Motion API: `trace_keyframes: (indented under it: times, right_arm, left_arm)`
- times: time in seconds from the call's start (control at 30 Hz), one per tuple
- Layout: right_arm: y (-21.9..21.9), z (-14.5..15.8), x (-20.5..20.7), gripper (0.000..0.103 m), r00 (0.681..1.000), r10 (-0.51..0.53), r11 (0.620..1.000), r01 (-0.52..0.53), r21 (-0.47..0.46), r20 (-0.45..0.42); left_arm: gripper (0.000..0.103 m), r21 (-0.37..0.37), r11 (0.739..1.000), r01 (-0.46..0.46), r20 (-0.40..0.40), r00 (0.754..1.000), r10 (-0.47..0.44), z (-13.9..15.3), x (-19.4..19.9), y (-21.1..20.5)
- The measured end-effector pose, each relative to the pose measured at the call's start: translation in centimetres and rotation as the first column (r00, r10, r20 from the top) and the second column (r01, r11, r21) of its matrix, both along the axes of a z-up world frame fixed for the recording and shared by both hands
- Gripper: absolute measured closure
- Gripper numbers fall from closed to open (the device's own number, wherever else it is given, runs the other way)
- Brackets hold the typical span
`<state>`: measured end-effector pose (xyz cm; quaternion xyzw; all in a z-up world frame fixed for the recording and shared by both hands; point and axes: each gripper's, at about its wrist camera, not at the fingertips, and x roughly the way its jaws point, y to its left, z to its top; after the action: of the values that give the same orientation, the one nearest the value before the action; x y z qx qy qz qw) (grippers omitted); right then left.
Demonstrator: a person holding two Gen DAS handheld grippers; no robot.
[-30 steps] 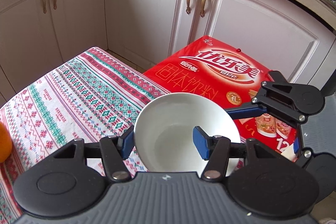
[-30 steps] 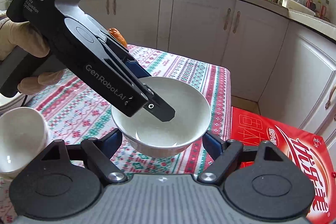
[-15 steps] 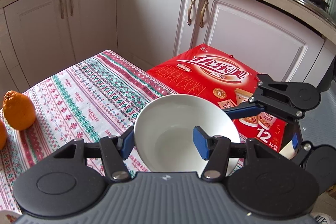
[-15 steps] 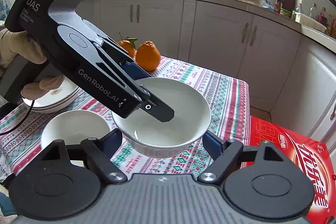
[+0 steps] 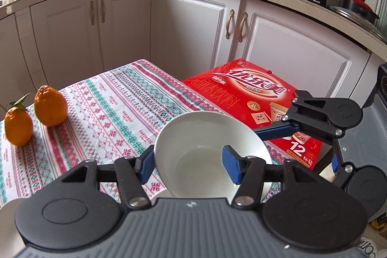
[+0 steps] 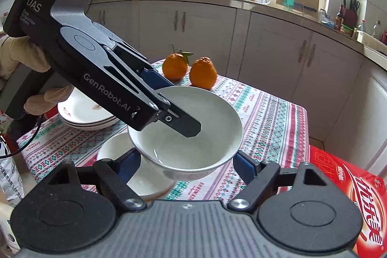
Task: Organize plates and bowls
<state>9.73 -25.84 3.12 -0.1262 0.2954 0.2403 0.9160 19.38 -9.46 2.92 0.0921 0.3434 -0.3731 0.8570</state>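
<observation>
My left gripper (image 5: 187,165) is shut on the rim of a white bowl (image 5: 208,151), one finger inside and one outside, and holds it above the table. In the right wrist view the same bowl (image 6: 193,137) hangs between the wide-open fingers of my right gripper (image 6: 188,161), which do not touch it. A second white bowl (image 6: 135,175) sits on the cloth right below the held one. A stack of white plates (image 6: 82,115) stands at the left, behind the left gripper.
Two oranges (image 6: 188,70) sit at the far side of the patterned tablecloth (image 6: 271,117). A red carton (image 5: 254,98) lies on the floor past the table's edge. White kitchen cabinets (image 5: 193,28) stand behind. A bag (image 6: 9,175) lies at the left edge.
Both grippers have moved together with the bowl toward the second bowl and the plates. The oranges, plates and second bowl have come into view. The grip has not changed.
</observation>
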Motion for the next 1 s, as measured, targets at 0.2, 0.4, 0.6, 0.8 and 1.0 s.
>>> trace_keyframes:
  times: [0.2, 0.4, 0.6, 0.8, 1.0]
  right_arm:
    - [1.7, -0.6, -0.2, 0.016, 0.999, 0.041, 0.999, -0.041, -0.001, -0.016]
    - [2.7, -1.8, 0.0, 0.016, 0.997, 0.056, 0.998, -0.056, -0.002, -0.055]
    - [3.0, -2.7, 0.2, 0.016, 0.994, 0.061, 0.998, -0.061, 0.007, -0.085]
    - [3.0, -3.3, 0.2, 0.016, 0.992, 0.066, 0.998, -0.064, 0.018, -0.105]
    - [3.0, -3.8, 0.4, 0.016, 0.991, 0.070, 0.997, -0.067, 0.026, -0.114]
  left_arm:
    - [0.045, 0.000, 0.999, -0.033, -0.006, 0.999, 0.033, -0.6, -0.9, 1.9]
    - [0.045, 0.003, 0.999, -0.048, -0.028, 0.998, 0.048, -2.0, -1.4, 3.0]
    - [0.045, 0.007, 0.998, -0.055, -0.056, 0.997, 0.055, -3.2, -1.3, 3.3]
    - [0.045, 0.007, 0.999, -0.051, -0.061, 0.997, 0.051, -3.6, -1.6, 3.5]
    - [0.043, 0.019, 0.998, -0.056, -0.060, 0.997, 0.057, -3.9, -1.6, 3.4]
